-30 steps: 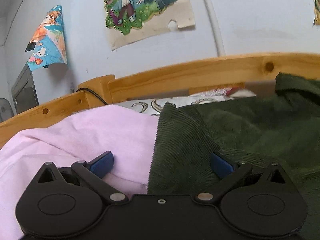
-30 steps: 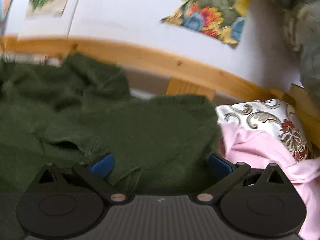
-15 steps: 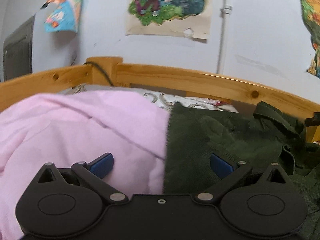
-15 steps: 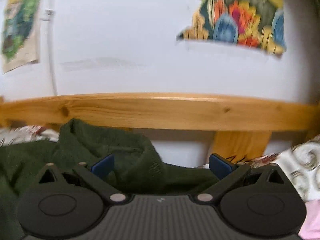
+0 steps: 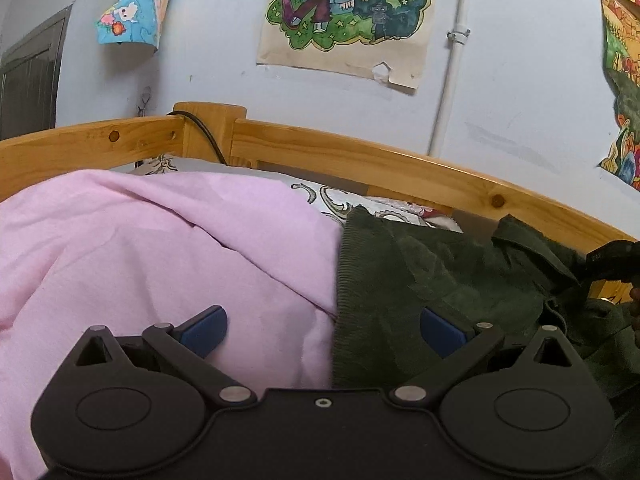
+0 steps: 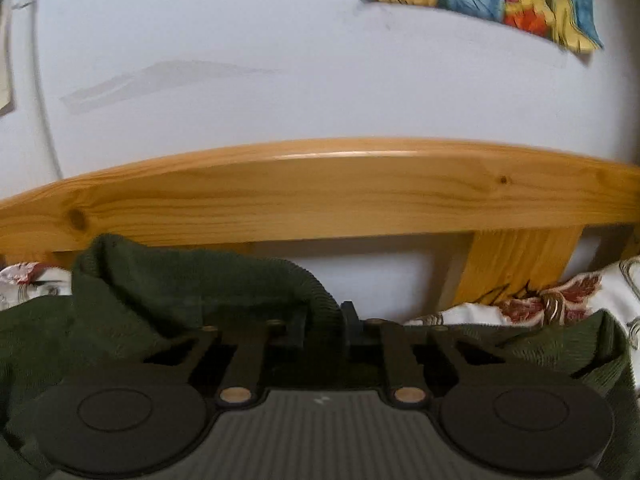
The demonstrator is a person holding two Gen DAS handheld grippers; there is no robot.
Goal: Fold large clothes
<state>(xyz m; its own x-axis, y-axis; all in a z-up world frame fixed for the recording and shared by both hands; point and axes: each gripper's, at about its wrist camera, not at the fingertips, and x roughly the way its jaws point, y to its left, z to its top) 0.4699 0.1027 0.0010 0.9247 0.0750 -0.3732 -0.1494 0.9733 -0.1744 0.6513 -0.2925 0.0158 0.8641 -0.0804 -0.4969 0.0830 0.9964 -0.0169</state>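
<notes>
My right tongs [image 6: 343,320] are clenched on the green sweater [image 6: 168,296] rib, left tongs [image 5: 323,326] released; that thin pinch may slip if I tug.

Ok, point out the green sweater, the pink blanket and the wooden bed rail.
green sweater [image 5: 420,272], left wrist view, on its upper body panel.
pink blanket [image 5: 160,248], left wrist view, on its smooth middle.
wooden bed rail [image 6: 320,196], right wrist view, on its front face.

Sweater [image 5: 440,272] is laid right of the blanket [image 5: 160,248], touching it; patterned sheet [image 5: 352,202] is seen behind both, bed rail [image 5: 360,156] farthest.
</notes>
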